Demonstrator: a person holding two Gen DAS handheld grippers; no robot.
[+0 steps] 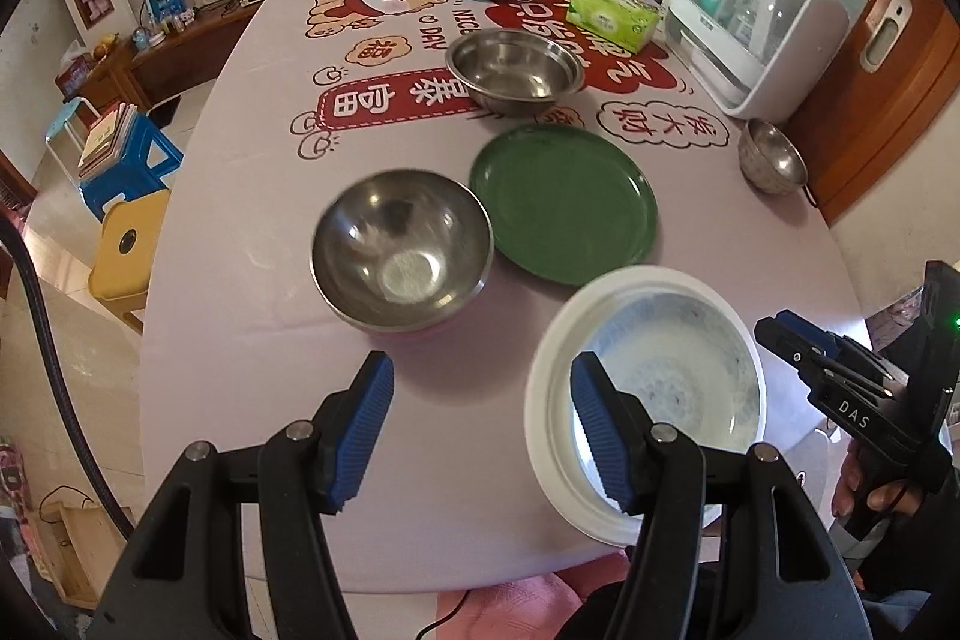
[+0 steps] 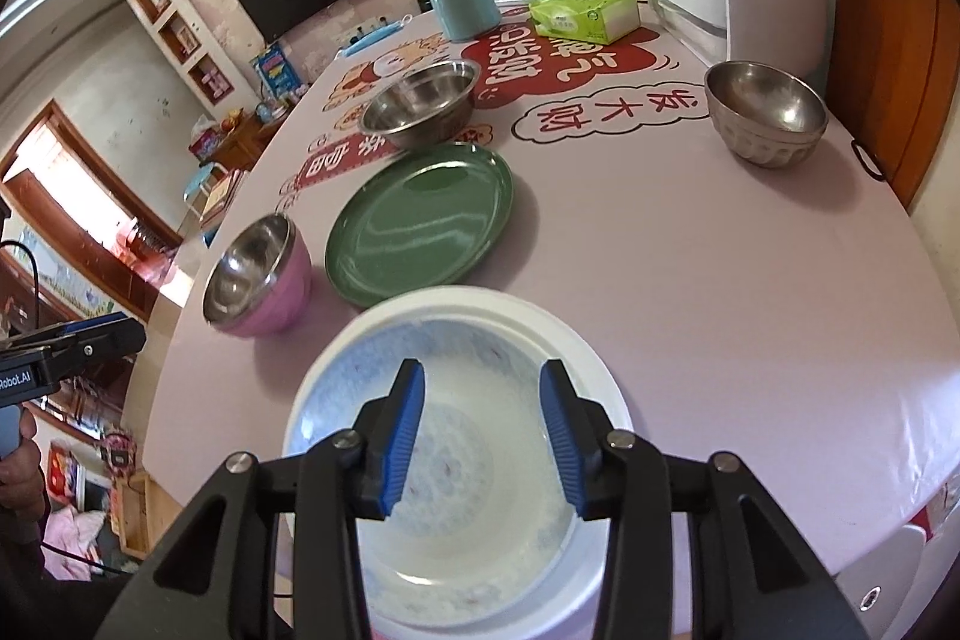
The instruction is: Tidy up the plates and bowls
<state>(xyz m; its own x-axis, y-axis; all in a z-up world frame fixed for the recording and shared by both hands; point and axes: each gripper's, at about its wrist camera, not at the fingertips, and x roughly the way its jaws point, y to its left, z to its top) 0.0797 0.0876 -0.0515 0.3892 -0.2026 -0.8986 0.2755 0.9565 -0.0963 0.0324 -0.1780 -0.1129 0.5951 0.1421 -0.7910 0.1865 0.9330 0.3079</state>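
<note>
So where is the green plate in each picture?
Left wrist view: the green plate sits right of centre, between the pink-sided steel bowl and the white bowl.
Right wrist view: the green plate sits left of centre, just above the white bowl.
Shared landmark: the wide steel bowl stands just behind the plate in both.

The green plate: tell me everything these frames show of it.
The green plate is round, glossy dark green, with a low raised rim and a flat well; it looks like enamel or plastic. It lies flat and empty on the pale tablecloth, between the pink-sided steel bowl and the wide steel bowl. Whether it touches the pink-sided one cannot be told. No gripper touches it.
</note>
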